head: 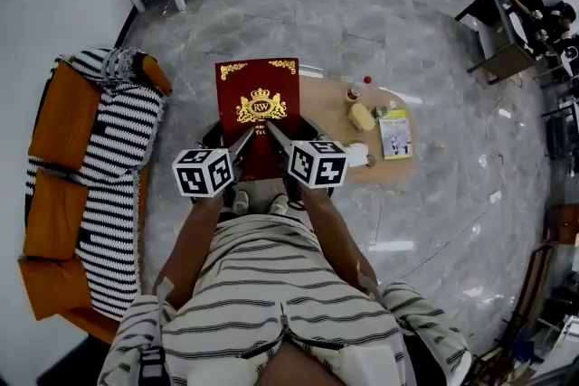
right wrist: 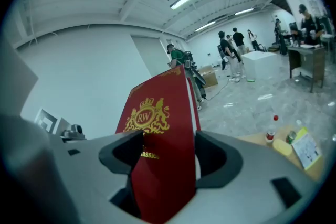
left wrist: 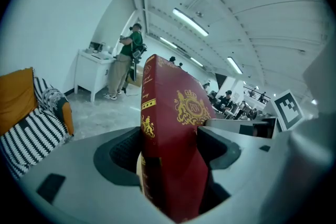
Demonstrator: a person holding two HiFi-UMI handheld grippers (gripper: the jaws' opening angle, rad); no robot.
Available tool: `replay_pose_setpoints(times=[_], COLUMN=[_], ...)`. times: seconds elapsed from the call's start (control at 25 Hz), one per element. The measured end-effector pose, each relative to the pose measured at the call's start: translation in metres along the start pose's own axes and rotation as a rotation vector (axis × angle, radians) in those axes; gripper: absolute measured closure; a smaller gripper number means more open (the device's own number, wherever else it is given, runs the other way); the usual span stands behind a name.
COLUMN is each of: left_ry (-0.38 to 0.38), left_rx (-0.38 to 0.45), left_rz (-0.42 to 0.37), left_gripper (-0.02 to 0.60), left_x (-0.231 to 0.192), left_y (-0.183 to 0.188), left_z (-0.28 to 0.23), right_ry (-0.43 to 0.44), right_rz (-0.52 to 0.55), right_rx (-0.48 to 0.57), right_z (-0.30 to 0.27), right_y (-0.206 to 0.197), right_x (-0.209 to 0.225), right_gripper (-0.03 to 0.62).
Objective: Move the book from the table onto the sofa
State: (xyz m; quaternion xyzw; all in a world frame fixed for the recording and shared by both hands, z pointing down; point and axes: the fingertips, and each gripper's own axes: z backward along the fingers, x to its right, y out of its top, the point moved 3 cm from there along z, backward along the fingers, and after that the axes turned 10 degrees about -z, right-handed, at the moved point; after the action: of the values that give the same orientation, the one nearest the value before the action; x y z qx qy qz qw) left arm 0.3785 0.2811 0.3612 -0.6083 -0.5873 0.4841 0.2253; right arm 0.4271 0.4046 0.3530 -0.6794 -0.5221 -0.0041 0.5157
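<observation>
Both tongs have hold of the book. The left tongs and the right tongs bite its near edge side by side, close together. Its red cover, with a gold crest, faces up toward the head camera.

In the left gripper view, the left tongs stand partly open. The book fills the gap between the dark pads, spine showing, and both pads press on it. In the right gripper view, the right tongs are spread about as wide and clamped the same way on the book, with its crest just above the pads.

The book is held up over the left end of the wooden surface and hides that end from above. Toward the right end sit a small bottle with a red cap, a yellow thing just beside it, and a thin booklet near the right edge.

The sofa is orange, with a black-and-white striped cover. It stands on the grey marble floor, off the surface's left end and apart from the book.
</observation>
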Motion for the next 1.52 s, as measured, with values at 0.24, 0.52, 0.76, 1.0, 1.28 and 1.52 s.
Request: replay_pose_setpoints(times=[0.24,0.52,0.76,1.0,1.28,1.52], left_ry=[0.118,0.301,0.460,0.592,0.712,0.794], left_rx=[0.063,0.122,0.184,0.237,0.307,0.342], left_rz=[0.057,0.135,0.222,0.298,0.386,0.439], left_gripper=[0.242,0.242,0.242,0.242,0.242,0.242], left_x=[-0.049,-0.060,-0.120,-0.153,-0.191,-0.226], left_y=[-0.006,-0.001,-0.018,-0.039,-0.064,-0.088], left_z=[0.038,0.091,0.157,0.220,0.295,0.356], right_ry=[0.112,0.261,0.392,0.494,0.594,0.659], right_rz=[0.074,0.156,0.251,0.333,0.428,0.482], right_rx=[-0.065,-0.177,-0.282,-0.368,-0.449,-0.504], right_z=[-0.041,-0.051,-0.097,-0.116,-0.133,-0.146], right_y=[-0.015,-0.017,-0.054,-0.093,-0.140,-0.188], right_x=[-0.047,-0.097,-0.176,-0.242,-0.321,-0.385], right_gripper=[0.279,0.279,0.279,0.279,0.279,0.279])
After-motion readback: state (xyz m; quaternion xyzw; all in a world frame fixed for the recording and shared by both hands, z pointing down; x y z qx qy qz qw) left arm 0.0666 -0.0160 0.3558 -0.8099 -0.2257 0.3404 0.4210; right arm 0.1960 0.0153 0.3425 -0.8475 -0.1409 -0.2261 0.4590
